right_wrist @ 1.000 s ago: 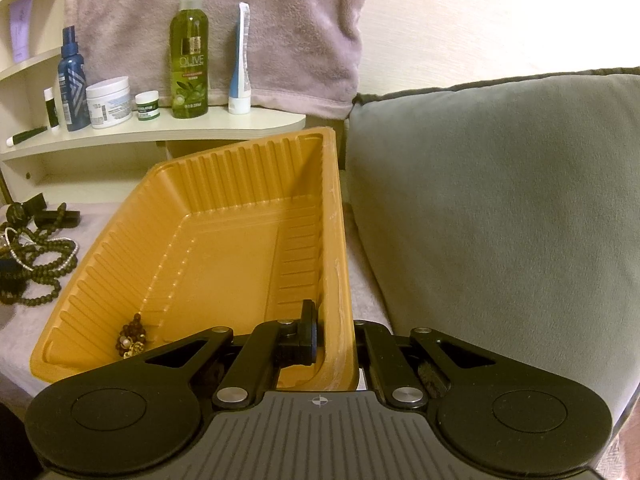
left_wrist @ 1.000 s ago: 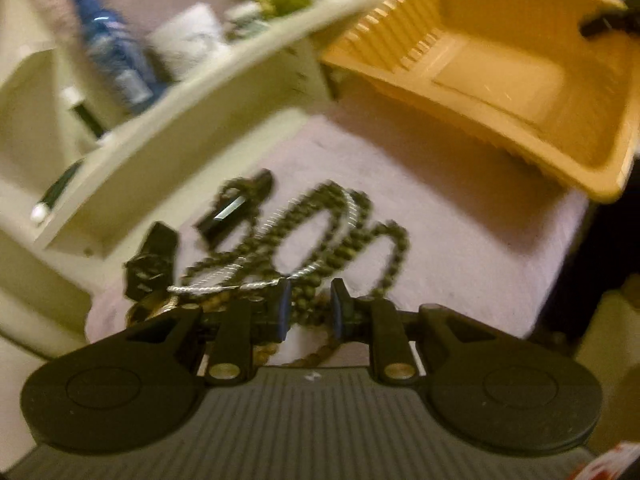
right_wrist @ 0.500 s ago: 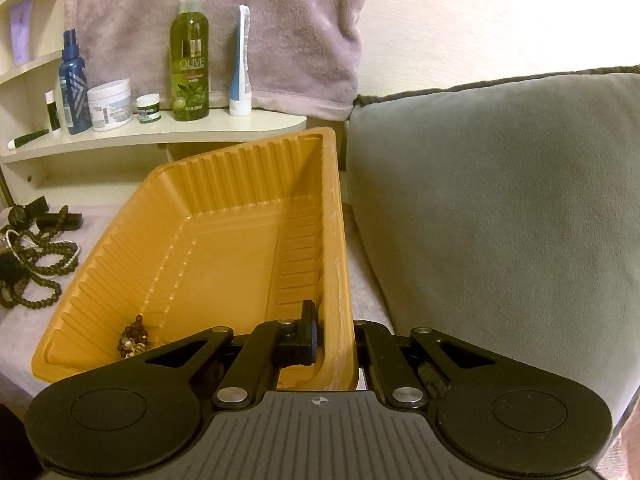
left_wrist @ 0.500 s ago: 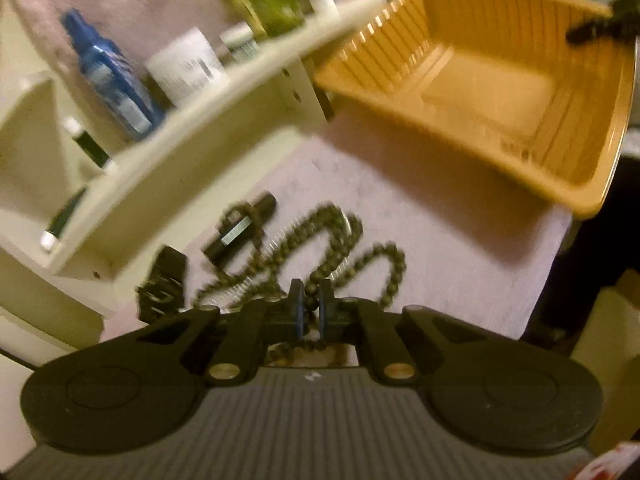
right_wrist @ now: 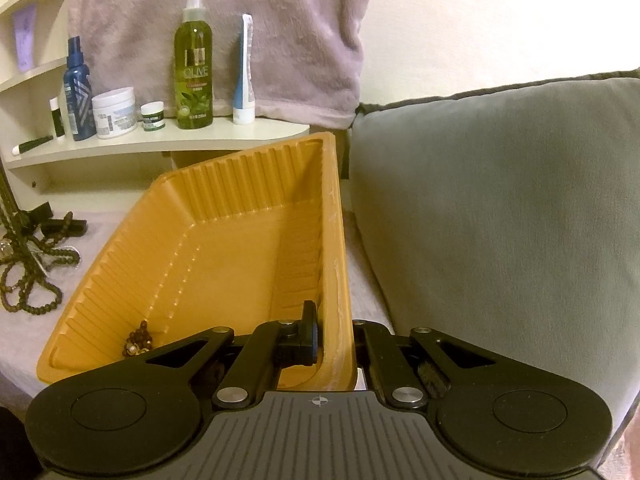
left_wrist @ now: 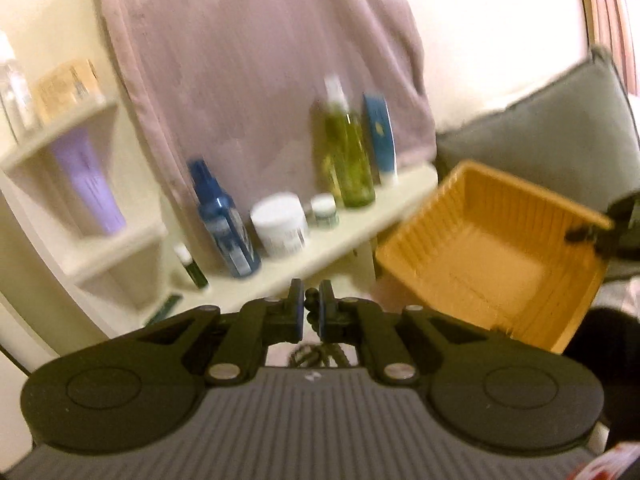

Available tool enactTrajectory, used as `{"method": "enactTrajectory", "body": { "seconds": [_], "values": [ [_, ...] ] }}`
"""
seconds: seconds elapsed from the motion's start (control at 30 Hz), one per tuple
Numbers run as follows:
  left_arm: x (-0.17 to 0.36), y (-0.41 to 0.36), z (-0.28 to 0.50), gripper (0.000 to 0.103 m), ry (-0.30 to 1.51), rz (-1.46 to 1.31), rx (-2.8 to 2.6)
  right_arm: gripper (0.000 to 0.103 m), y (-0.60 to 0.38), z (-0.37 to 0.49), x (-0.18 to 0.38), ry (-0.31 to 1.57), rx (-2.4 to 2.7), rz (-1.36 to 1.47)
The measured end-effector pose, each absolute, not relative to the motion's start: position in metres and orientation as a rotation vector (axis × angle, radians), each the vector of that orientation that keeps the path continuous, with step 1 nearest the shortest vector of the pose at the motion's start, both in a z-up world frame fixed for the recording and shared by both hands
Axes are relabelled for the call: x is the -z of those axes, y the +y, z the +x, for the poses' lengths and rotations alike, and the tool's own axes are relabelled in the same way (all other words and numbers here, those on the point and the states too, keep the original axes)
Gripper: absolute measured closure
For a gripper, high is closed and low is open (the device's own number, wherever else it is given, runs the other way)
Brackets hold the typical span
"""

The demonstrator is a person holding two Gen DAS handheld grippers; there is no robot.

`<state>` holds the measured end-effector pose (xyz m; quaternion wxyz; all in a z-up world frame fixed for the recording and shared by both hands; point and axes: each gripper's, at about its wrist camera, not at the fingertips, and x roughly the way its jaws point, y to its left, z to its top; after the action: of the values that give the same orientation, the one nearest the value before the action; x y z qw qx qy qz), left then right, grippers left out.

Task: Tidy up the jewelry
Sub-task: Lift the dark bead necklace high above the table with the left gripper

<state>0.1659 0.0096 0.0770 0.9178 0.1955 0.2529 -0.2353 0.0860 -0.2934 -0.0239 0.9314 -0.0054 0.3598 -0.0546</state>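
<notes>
On the towel-covered surface [right_wrist: 100,220] sits a yellow tray [right_wrist: 224,240]. It is tipped up, because the right gripper [right_wrist: 334,340] is closed tight on its right wall. One finger is inside the tray and the other is outside. Down in the low near corner of the tray lies a small beaded piece [right_wrist: 138,344], brown with a few pale beads. It is the only thing in the tray.

Left of the tray, on the towel, lies a pile of dark bead necklaces [right_wrist: 28,264]. A strand of beads goes up from the pile and off the left edge of the picture. Behind the pile lie some small black pieces [right_wrist: 64,226].

In the blurry left wrist view, the left gripper [left_wrist: 309,312] is closed on a dark bead strand [left_wrist: 310,308], up in the air. More beads hang under its fingers. The tray shows to its right, with the right gripper on the far rim.

Behind it all, a shelf [right_wrist: 160,142] holds a blue spray bottle [right_wrist: 78,88], a white jar [right_wrist: 114,112], a little jar [right_wrist: 153,116], a green spray bottle [right_wrist: 193,64] and a blue and white tube [right_wrist: 245,72]. A pink towel [right_wrist: 224,20] hangs behind them. A grey cushion [right_wrist: 500,200] stands just right of the tray.
</notes>
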Motion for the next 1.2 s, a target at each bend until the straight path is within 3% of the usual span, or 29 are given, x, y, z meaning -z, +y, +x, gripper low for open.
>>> {"method": "enactTrajectory", "body": {
  "seconds": [0.73,1.2],
  "values": [
    [-0.221,-0.009,0.144,0.097,0.215,0.335,0.465,0.099,-0.291,0.082,0.016,0.696,0.103,-0.014],
    [-0.275,-0.027,0.153,0.097,0.117,0.327,0.451,0.099,-0.293,0.081,0.013,0.680,0.108,-0.007]
  ]
}}
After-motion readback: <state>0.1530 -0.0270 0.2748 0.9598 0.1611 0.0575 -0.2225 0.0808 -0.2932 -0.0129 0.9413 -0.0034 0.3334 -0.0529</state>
